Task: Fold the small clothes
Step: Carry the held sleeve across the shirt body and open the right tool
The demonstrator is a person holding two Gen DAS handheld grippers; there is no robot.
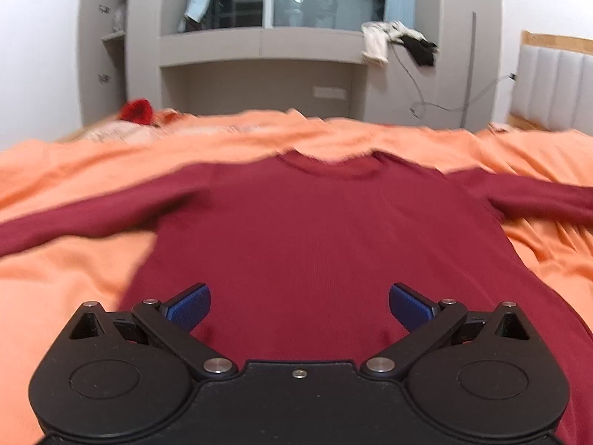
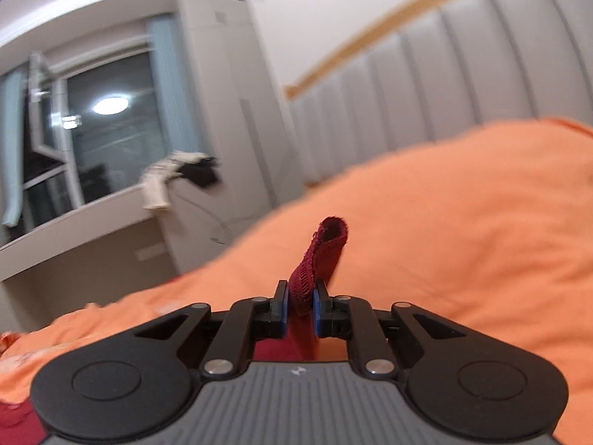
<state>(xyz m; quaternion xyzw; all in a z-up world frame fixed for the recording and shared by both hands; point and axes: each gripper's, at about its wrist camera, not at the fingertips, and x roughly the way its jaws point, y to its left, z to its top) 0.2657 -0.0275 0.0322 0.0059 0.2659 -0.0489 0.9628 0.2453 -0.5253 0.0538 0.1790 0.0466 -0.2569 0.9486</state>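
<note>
A dark red long-sleeved top [image 1: 304,230] lies flat on the orange bedsheet [image 1: 66,282], collar at the far side, both sleeves spread outward. My left gripper [image 1: 300,306] is open and empty, hovering over the top's lower body, blue pads wide apart. In the right wrist view my right gripper [image 2: 301,309] is shut on a dark red sleeve cuff [image 2: 322,248], which sticks up between the pads above the orange sheet [image 2: 463,222].
A grey padded headboard [image 2: 426,85] stands at the right. A grey window ledge [image 1: 259,42] holds pale and black clothes [image 1: 396,42]. A red item [image 1: 137,110] lies at the bed's far left. A cable [image 1: 418,85] hangs by the wall.
</note>
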